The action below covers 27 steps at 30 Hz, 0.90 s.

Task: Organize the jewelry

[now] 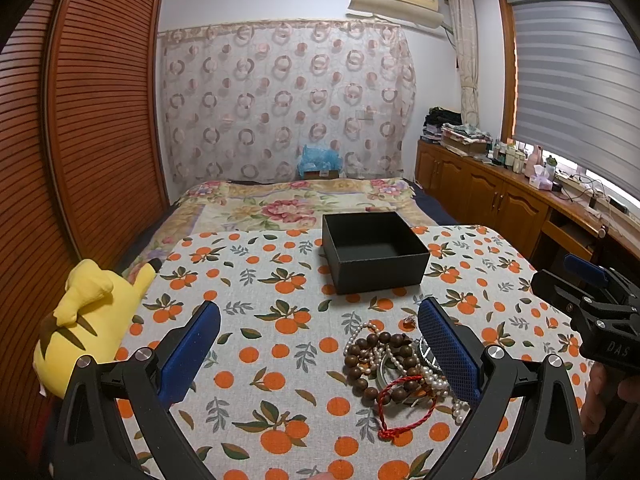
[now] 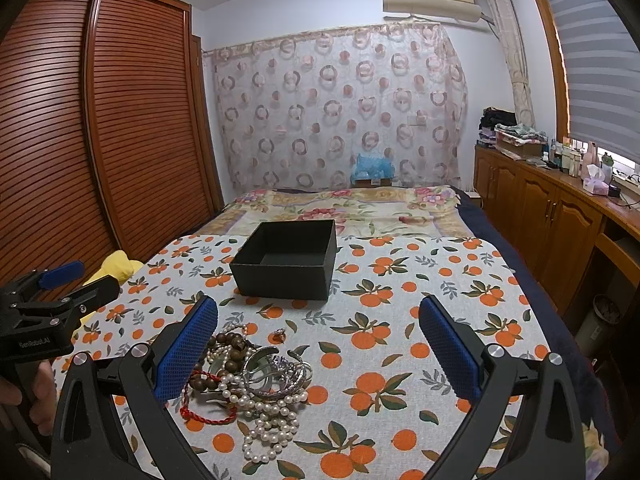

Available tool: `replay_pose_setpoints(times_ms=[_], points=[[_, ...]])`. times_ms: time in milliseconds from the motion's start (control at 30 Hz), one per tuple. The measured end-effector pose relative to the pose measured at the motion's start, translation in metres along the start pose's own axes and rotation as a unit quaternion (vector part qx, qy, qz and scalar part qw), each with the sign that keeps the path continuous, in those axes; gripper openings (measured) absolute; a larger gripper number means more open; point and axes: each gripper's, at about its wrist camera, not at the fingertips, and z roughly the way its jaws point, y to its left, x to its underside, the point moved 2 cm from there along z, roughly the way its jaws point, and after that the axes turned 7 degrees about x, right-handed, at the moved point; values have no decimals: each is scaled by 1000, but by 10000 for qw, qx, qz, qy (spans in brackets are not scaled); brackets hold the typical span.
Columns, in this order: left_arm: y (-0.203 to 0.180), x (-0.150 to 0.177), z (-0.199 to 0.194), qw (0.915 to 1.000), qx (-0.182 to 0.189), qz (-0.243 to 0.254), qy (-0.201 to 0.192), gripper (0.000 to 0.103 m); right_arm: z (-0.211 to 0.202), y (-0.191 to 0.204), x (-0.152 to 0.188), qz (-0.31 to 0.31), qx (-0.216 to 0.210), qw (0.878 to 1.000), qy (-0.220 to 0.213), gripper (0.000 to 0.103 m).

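Right wrist view showed the open-topped black cardboard box empty and the tangled heap of pearl, wooden-bead and silver jewelry untouched on the orange-print tablecloth, while left gripper and right gripper gaped wide, holding nothing, so sorting had hardly begun

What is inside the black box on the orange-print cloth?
The black box looks empty: its dark floor and inner walls show, with no jewelry inside. The near wall hides a strip of the floor. The jewelry pile lies on the cloth in front of it.
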Motion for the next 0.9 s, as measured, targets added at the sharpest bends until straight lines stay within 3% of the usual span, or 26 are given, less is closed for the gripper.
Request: replay_pose_setpoints(times_ms=[900], points=[[0,1,-1,10000,-11,1,9,96,2,-1,-1,28,12,10000,-6,101]])
